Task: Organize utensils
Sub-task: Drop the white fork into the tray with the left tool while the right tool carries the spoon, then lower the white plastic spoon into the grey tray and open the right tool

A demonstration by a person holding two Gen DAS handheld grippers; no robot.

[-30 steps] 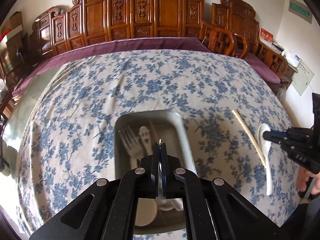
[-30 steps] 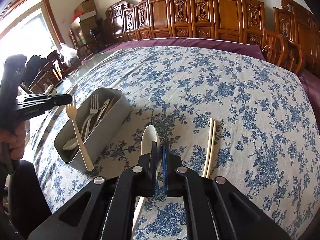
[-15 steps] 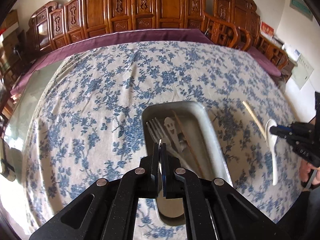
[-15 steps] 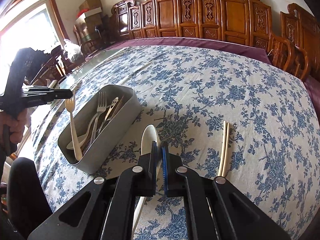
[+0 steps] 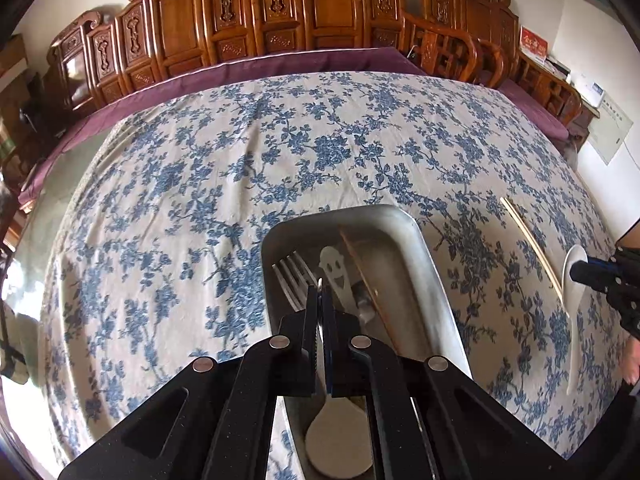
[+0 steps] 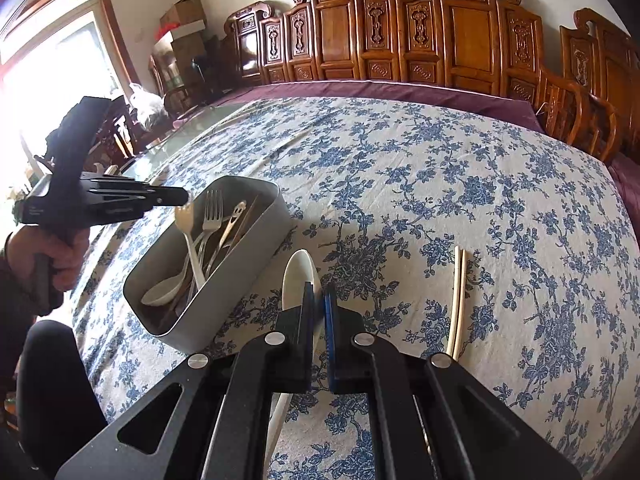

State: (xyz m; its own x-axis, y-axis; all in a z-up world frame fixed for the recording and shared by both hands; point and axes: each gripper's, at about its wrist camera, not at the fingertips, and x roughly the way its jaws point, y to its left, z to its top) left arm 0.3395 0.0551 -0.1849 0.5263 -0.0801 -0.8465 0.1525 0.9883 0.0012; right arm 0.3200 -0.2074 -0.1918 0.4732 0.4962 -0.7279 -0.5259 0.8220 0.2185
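Two utensils held at this moment, one in each claw, both claws closed narrow.

Left gripper at middle left of the right wrist view, pinching the head end of a beige fork. Fork nearly upright, prongs just under the fingertips, handle reaching down into the grey bin among the other pieces. In the left wrist view, the left gripper at lower centre, pointing down into the bin, with only a thin pale edge of the fork visible between the jaws.

Right gripper at lower centre of its own view, clamped on a white spoon: bowl sticking out ahead of the fingertips, handle passing back under the claw toward the bottom edge. Not possible to tell whether the spoon rests on the tablecloth or hangs just above it. Right gripper and its spoon also visible at the right edge of the left wrist view.

Inside the bin: a metal fork, a pale utensil with a smiling face, brown chopsticks and a second white spoon at the near end.

Right of the held spoon, well apart from the bin, one pair of pale chopsticks lying flat on the cloth, side by side. Along the top of both views, a row of carved wooden chairs.
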